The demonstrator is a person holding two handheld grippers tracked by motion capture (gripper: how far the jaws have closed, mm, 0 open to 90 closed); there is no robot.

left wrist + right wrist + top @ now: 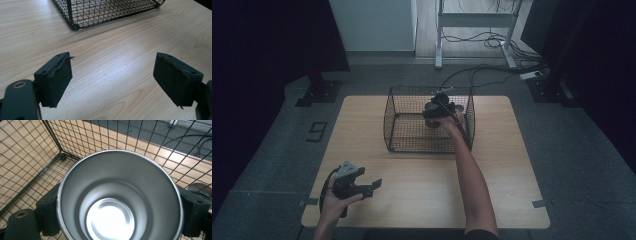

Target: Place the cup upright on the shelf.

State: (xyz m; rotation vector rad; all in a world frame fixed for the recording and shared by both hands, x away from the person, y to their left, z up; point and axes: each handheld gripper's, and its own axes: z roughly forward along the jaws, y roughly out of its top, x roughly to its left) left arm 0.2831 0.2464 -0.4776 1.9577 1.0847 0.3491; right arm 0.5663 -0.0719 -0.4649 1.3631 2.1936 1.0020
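Note:
A black wire basket (390, 120) stands at the back middle of the wooden table (422, 200). Over the basket's right half my right gripper (438, 111) reaches down inside it. In the right gripper view that gripper (120, 216) is shut on a shiny metal cup (120, 182), upright and empty, with one black pad (47, 215) on each side of its wall and the basket mesh (37, 157) behind it. My left gripper (372, 187) rests low near the table's front left corner. Its jaws (112, 77) stand wide open over bare wood with nothing between them.
The basket's near corner (72, 25) lies ahead of the left gripper. Beyond the table the floor carries cables (482, 70), a white desk frame (439, 40) and black stands (319, 90).

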